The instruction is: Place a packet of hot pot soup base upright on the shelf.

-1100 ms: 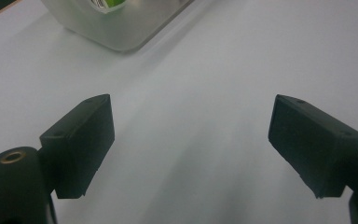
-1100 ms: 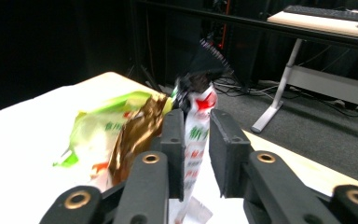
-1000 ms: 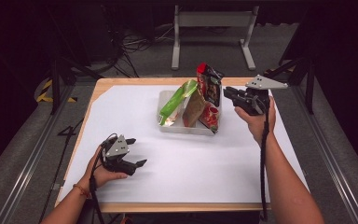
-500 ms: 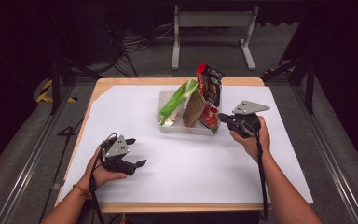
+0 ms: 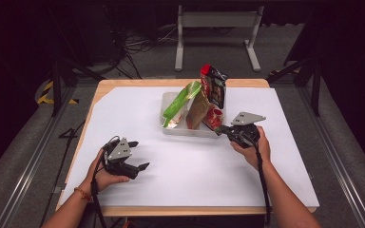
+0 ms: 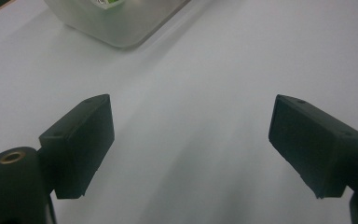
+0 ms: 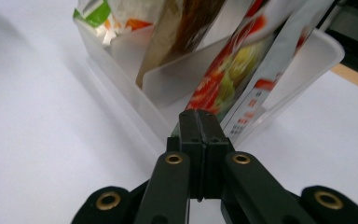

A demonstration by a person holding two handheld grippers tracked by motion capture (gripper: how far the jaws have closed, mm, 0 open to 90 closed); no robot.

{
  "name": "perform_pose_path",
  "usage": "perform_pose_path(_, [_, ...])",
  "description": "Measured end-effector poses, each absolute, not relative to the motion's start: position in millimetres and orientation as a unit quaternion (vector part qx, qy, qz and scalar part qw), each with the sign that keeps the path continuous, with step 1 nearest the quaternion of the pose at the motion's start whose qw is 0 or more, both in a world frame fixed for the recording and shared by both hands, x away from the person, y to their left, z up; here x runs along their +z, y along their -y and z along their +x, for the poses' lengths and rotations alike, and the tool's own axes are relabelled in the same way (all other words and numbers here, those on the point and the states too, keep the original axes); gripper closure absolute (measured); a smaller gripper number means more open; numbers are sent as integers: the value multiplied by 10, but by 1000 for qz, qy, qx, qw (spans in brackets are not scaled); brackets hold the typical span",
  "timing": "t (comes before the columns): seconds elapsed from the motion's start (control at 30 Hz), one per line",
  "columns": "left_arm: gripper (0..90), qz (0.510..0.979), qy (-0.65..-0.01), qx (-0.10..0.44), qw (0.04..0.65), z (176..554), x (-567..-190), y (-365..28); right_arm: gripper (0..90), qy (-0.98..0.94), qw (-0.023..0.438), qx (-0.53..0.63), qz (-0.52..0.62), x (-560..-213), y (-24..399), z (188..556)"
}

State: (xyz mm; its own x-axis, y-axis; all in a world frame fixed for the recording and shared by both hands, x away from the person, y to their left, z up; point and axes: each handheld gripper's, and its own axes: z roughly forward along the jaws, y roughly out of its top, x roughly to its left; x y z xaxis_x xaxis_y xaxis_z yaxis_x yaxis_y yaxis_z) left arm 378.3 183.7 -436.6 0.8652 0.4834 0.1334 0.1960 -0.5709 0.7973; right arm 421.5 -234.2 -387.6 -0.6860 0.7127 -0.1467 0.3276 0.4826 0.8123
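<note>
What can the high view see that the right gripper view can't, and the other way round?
From the high view alone: the left gripper resting open on the white table cover, both hands, and the floor with a metal stand behind the table.

From the right gripper view alone: the right gripper up close, jaws pressed together at the tray's near corner, with a printed label on the nearest packet.

Both share: the translucent tray holding upright snack packets.

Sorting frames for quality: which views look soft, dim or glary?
High view: room dark, white table cover evenly bright. Left gripper view: fingers soft, tray blurred. Right gripper view: snack bags blurred close up, fingers fairly sharp.
</note>
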Motion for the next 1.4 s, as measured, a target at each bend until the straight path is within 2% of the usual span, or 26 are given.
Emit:
perform_pose_path(0.9, [152,872,-196,170,416,3790,-4376,-1832,900,-824,237,389,337,-3989,2374,4242])
perform_pose_path(1.4, [152,871,-197,169,418,3787,-4375,-1836,900,-820,267,361,356,-4012,2202,4308])
